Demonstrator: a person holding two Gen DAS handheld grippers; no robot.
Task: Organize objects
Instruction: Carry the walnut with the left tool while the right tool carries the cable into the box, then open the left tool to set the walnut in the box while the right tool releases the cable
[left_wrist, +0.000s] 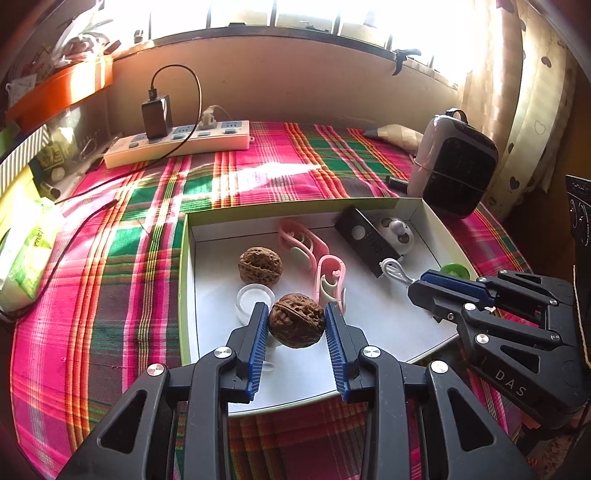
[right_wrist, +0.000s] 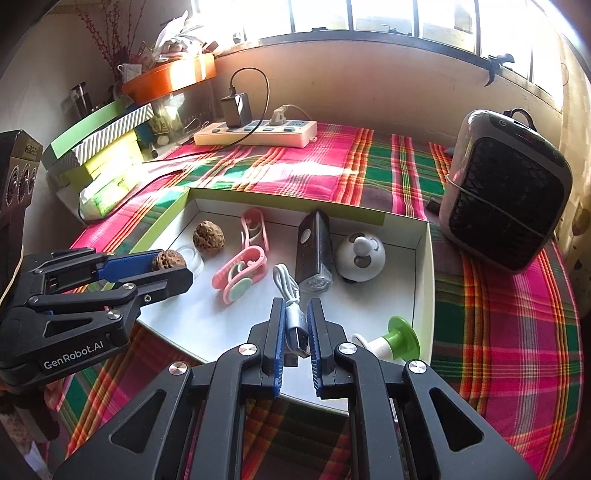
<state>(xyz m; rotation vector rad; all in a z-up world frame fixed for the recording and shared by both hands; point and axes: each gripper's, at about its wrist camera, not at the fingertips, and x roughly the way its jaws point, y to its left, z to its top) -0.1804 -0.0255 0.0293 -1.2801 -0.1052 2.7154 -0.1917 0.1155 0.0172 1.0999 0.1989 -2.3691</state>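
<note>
A shallow white box with green rim (left_wrist: 186, 258) (right_wrist: 424, 266) lies on the plaid cloth. My left gripper (left_wrist: 296, 317) (right_wrist: 173, 267) is shut on a brown walnut (left_wrist: 296, 320) (right_wrist: 168, 259) just above the box floor. A second walnut (left_wrist: 260, 264) (right_wrist: 209, 236) lies behind it, next to a small clear jar (left_wrist: 255, 301). My right gripper (right_wrist: 296, 314) (left_wrist: 428, 286) is shut on a white USB cable (right_wrist: 291, 295) (left_wrist: 394, 268). Two pink clips (left_wrist: 308, 245) (right_wrist: 240, 273), a black device (left_wrist: 367, 236) (right_wrist: 313, 243), a white round toy (left_wrist: 397, 234) (right_wrist: 362, 258) and a green-and-white suction cup (right_wrist: 395, 338) (left_wrist: 455, 270) also lie in the box.
A white power strip (left_wrist: 177, 142) (right_wrist: 255, 134) with a black charger stands at the back. A dark heater (left_wrist: 456, 171) (right_wrist: 509, 199) stands right of the box. A tissue pack (left_wrist: 26, 254) and stacked boxes (right_wrist: 103, 144) lie at the left.
</note>
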